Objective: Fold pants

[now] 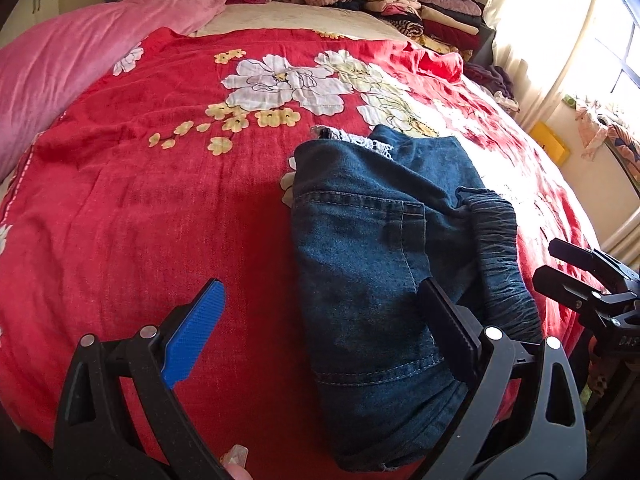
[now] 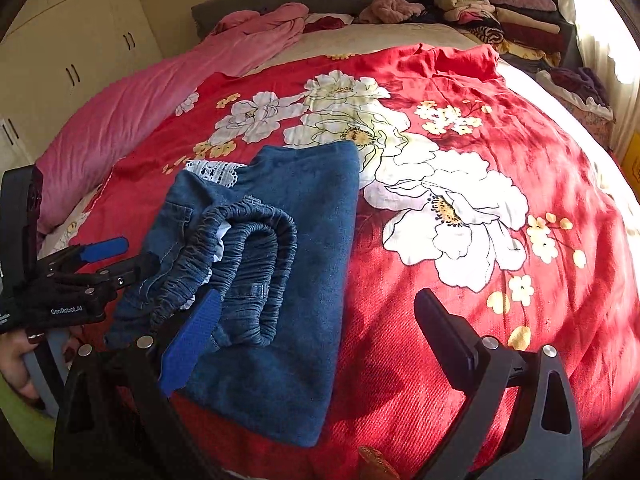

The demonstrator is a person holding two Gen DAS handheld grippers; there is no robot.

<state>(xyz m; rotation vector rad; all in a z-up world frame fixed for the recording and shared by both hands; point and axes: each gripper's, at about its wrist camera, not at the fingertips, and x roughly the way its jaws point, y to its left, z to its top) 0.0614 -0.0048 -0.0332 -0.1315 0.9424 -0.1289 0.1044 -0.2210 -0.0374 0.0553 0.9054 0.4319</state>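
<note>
Dark blue denim pants (image 1: 360, 240) lie folded into a compact rectangle on the red floral bedspread (image 1: 140, 208). Their elastic waistband (image 2: 248, 248) is bunched on top, and white lace trim (image 2: 216, 172) peeks out at the far end. My left gripper (image 1: 324, 320) is open; its blue pad hangs over bare bedspread and its black finger over the pants' near part. My right gripper (image 2: 320, 340) is also open, its blue pad above the waistband and its black finger over the bedspread (image 2: 480, 320). Each gripper shows in the other's view: the right gripper (image 1: 560, 266) and the left gripper (image 2: 138, 254).
A pink duvet (image 1: 80, 68) lies along the bed's left side. Stacks of folded clothes (image 1: 420, 4) sit at the far right by the headboard. A wardrobe (image 2: 72, 40) stands at the left and a bright curtained window (image 1: 560, 20) at the right. A hand (image 2: 16, 356) holds the left gripper.
</note>
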